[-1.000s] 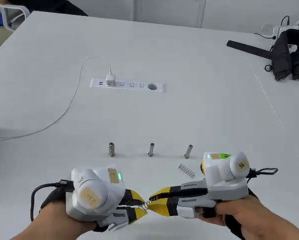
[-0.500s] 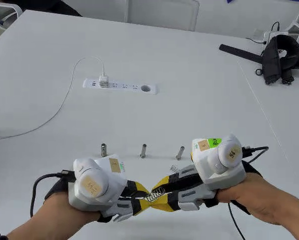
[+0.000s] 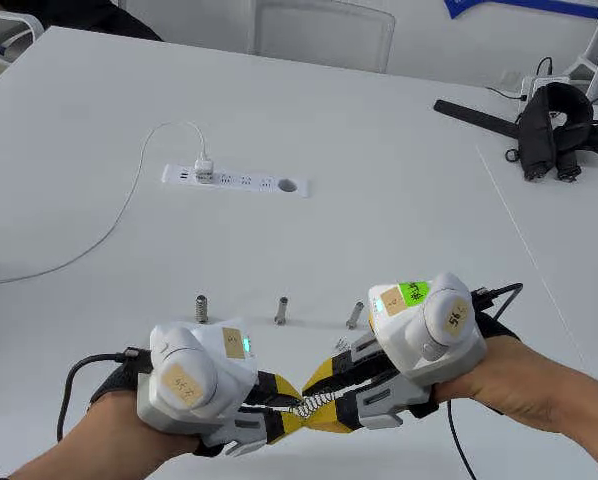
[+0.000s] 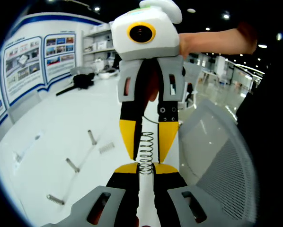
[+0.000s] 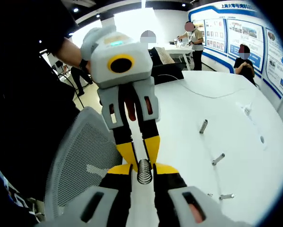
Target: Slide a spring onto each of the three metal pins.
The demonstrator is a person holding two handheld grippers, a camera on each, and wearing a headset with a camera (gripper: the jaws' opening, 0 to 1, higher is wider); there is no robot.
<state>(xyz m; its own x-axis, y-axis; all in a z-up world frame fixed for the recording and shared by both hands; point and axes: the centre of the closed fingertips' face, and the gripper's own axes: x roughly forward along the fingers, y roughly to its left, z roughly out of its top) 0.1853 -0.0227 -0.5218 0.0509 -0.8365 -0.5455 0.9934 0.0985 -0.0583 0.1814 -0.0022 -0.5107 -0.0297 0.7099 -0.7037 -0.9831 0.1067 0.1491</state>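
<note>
Steel, thin and bright: the spring (image 4: 146,149) is strung between the two tools low in the centre of the head view. The left gripper (image 4: 148,167) is pinched shut on one end and the right gripper (image 5: 144,170) is clamped on the other. A second ago only a stub of it showed between tips that nearly met. Since then the right gripper has drawn back and tipped upward, so more of the coil is bared (a hand-over or a re-grip, I'd guess, to free an end for threading). Higher in the frame, the left pin (image 3: 201,300) already wears its fitted spring (image 4: 54,199). The middle pin (image 3: 281,311) and right pin (image 3: 354,316) look bare, so two remain. A loose spring (image 4: 106,148) lies on the table (image 3: 379,200) near the right pin, and in the head view the right gripper's body now covers most of it. How deep each jaw bites I cannot make out, nor whether the pins are fixed down.
</note>
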